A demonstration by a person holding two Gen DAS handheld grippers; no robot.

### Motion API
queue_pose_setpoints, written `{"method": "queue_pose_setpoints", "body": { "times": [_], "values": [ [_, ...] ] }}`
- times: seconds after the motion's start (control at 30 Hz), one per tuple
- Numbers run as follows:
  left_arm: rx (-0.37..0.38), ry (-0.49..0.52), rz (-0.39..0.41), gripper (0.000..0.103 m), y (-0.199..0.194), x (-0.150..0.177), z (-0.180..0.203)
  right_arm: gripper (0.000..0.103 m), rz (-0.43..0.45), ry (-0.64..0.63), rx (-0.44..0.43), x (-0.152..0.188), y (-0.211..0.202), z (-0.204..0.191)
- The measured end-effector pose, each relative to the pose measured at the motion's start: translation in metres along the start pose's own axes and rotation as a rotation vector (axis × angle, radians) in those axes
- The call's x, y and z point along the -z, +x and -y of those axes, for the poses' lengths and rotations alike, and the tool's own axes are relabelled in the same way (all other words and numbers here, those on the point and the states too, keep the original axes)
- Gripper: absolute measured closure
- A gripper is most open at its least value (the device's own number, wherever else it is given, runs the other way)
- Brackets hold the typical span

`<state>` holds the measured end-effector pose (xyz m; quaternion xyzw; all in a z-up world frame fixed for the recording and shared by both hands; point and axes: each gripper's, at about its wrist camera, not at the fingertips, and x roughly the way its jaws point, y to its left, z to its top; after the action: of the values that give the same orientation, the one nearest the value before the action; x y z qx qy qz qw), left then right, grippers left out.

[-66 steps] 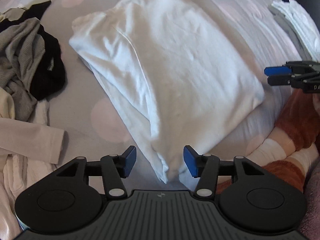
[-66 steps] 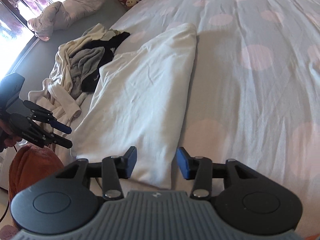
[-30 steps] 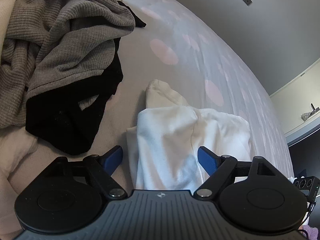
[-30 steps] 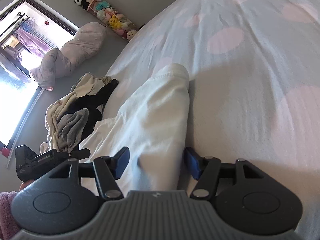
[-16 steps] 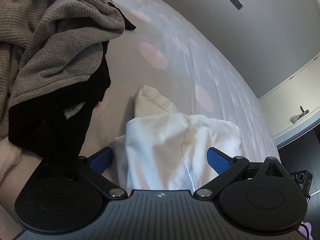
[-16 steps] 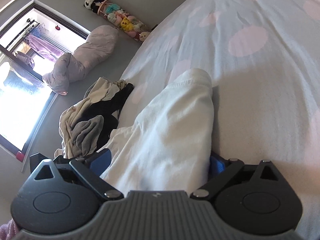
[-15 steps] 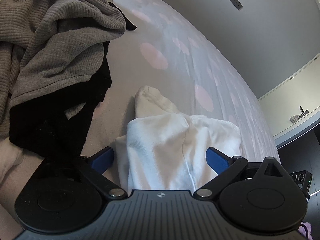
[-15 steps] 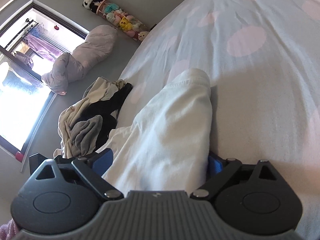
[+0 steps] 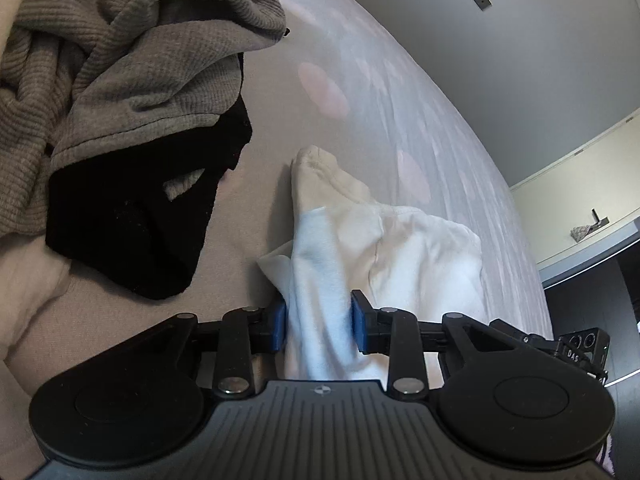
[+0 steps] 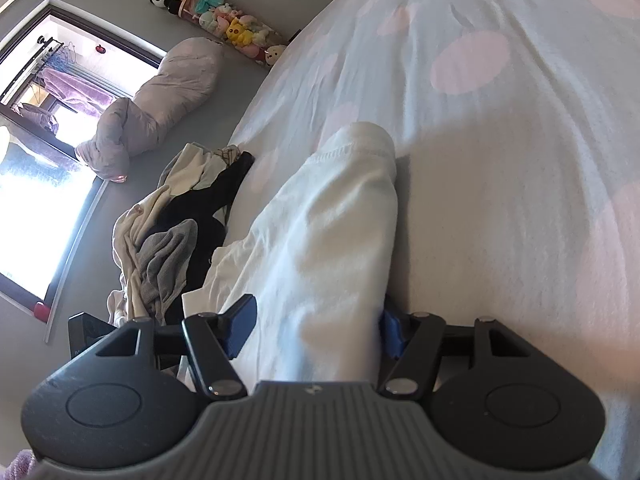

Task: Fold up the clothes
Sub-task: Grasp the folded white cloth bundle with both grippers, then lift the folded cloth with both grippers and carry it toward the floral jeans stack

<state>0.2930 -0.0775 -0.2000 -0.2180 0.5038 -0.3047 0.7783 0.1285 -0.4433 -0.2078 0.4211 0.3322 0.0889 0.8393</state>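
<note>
A folded white garment (image 9: 404, 256) lies on the dotted bedsheet (image 9: 360, 80). In the left wrist view, one bunched edge of it runs up between the blue pads of my left gripper (image 9: 318, 326). Those jaws are closing and both pads press on the cloth. In the right wrist view the same white garment (image 10: 332, 224) forms a thick roll that fills my right gripper (image 10: 316, 328). Its jaws are closing too. The left pad touches the cloth and the right pad is half hidden behind it.
A heap of unfolded clothes lies left of the garment: a grey ribbed knit (image 9: 132, 52), a black piece (image 9: 136, 216) and cream cloth (image 10: 132, 224). Beyond the bed's edge are a bundled duvet (image 10: 160, 100), plush toys (image 10: 224, 24) and a bright window (image 10: 36, 200).
My left gripper's jaws have come in from wide apart onto the white garment's edge. The right jaws have narrowed a little around the roll. Both hands stayed in place.
</note>
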Motion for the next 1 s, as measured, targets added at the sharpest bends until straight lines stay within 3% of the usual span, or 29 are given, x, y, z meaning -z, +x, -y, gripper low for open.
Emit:
{"method": "queue_pose_setpoints", "body": {
  "times": [0.17, 0.33, 0.4, 0.47, 0.57, 0.73, 1.0],
  "values": [
    [0.03, -0.033, -0.013, 0.074, 0.0, 0.0, -0.006, 0.036, -0.007, 0.001, 0.002, 0.001, -0.001, 0.001],
    [0.046, 0.017, -0.051, 0.075, 0.009, 0.003, 0.003, 0.036, -0.008, 0.001, 0.001, 0.001, -0.001, 0.002],
    [0.035, 0.034, -0.046, 0.078, 0.008, 0.003, 0.005, 0.04, -0.006, 0.001, 0.019, 0.001, -0.001, 0.002],
    [0.034, 0.028, -0.042, 0.083, 0.006, 0.002, 0.002, 0.067, 0.0, 0.001, 0.055, 0.002, -0.001, 0.003],
    [0.018, 0.059, -0.03, 0.086, 0.001, 0.002, 0.005, 0.082, 0.019, 0.038, 0.062, 0.003, -0.003, 0.01],
    [-0.008, 0.103, 0.007, 0.089, -0.012, 0.006, 0.014, 0.089, 0.064, -0.029, 0.071, 0.007, -0.01, -0.003],
    [0.0, 0.214, 0.089, 0.092, -0.032, 0.011, 0.056, 0.091, 0.159, -0.12, 0.08, 0.017, -0.041, -0.038]
  ]
}}
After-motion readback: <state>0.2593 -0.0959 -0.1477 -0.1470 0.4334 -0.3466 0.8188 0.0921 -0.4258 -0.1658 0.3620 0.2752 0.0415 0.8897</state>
